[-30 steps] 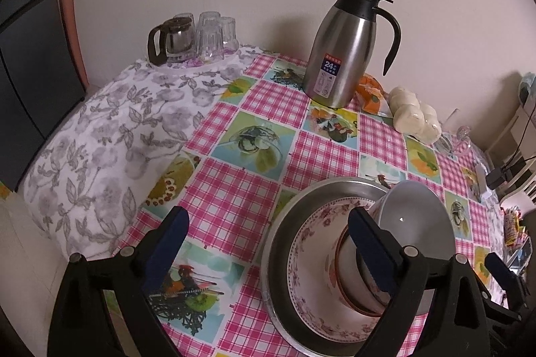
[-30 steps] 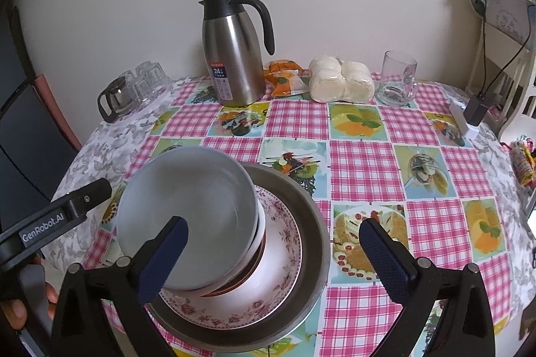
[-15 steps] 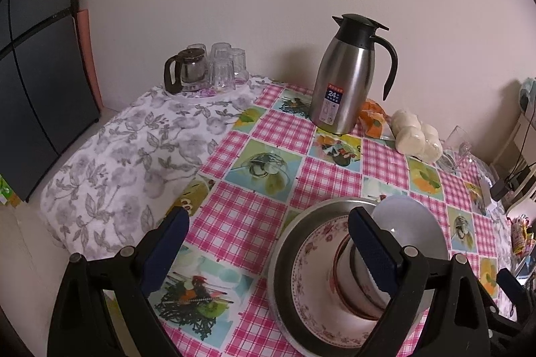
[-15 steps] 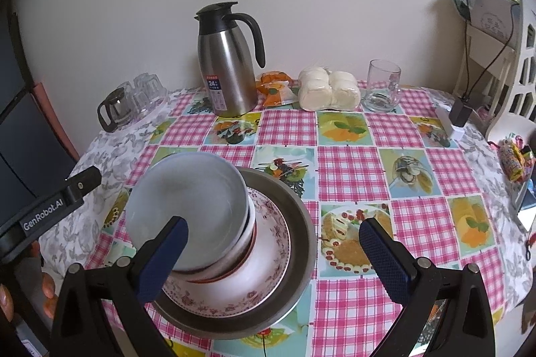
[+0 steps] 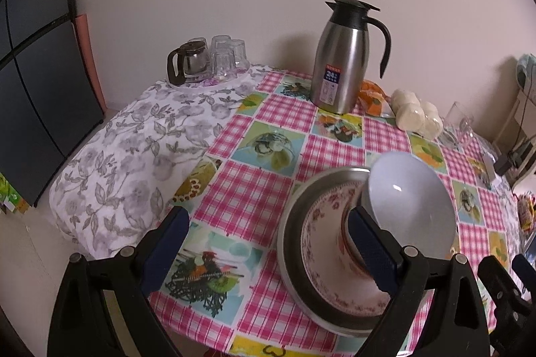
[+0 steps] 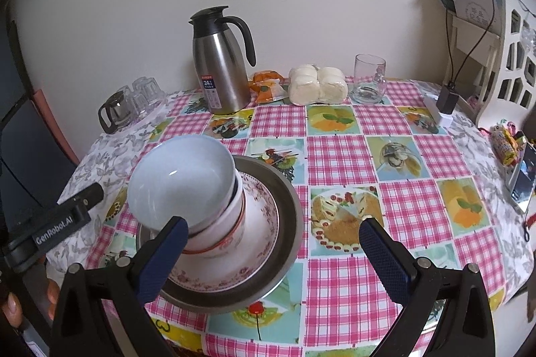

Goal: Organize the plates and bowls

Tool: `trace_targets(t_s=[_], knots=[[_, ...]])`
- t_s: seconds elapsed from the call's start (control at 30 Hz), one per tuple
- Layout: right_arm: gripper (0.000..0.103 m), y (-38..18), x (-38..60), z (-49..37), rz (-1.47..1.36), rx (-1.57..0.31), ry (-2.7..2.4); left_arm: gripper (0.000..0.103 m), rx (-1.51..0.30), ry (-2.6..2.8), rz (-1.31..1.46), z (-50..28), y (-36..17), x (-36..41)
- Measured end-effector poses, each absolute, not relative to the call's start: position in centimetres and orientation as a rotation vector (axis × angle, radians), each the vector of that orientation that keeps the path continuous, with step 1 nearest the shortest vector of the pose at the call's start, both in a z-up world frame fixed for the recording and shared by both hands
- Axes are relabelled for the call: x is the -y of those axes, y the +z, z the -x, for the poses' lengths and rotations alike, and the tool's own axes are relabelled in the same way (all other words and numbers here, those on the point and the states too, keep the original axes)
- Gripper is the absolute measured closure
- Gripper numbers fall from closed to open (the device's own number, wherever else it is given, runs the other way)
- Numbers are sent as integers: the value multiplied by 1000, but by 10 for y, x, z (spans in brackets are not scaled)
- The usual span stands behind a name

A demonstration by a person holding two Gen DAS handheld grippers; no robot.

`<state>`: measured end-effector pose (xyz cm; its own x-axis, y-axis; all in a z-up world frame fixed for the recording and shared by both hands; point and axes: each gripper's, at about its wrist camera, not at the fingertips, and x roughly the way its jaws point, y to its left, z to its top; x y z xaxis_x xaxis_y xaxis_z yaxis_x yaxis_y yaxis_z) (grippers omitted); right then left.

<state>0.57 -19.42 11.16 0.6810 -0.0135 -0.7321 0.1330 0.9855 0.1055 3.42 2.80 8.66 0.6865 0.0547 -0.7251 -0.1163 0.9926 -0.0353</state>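
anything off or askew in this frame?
Yes: the white bowl topping the nested bowls sits tilted, its rim overhanging the floral plate and steel basin on the left claw's side. It looks unseated. Nothing spilled or broken shows.

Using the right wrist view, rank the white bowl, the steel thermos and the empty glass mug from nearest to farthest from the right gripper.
1. White bowl: top of the stack in the metal basin, at the right gripper's left finger.
2. Steel thermos: far back, left of centre, near the wall.
3. Glass mug: far back on the right; about level with the thermos, so 2 and 3 are too close to call.
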Motion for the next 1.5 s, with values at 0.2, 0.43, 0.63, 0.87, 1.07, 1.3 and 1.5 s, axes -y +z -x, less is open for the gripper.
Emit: trace_targets(t_s=[0.2,0.43,0.63,0.87,1.07,1.3,1.5], knots=[[0,103,193,9,-151,-825,-84,7,-821,67,65,-19,81,-20],[0,83,192,25,-144,-858,-84,7,-876,46,39,-2,65,-18],[0,65,190,35,-143,-889,-85,7,-943,44,13,5,47,-18],[0,51,191,43,-129,-916,-98,7,-1008,44,-8,10,30,-19],[0,41,192,49,-129,-928,-95,7,-1054,33,-25,16,16,-18],[0,32,191,56,-122,-949,-94,7,-1088,24,-36,22,8,-17],[0,30,194,59,-127,-958,-103,7,-1110,25,-37,26,6,-18]])
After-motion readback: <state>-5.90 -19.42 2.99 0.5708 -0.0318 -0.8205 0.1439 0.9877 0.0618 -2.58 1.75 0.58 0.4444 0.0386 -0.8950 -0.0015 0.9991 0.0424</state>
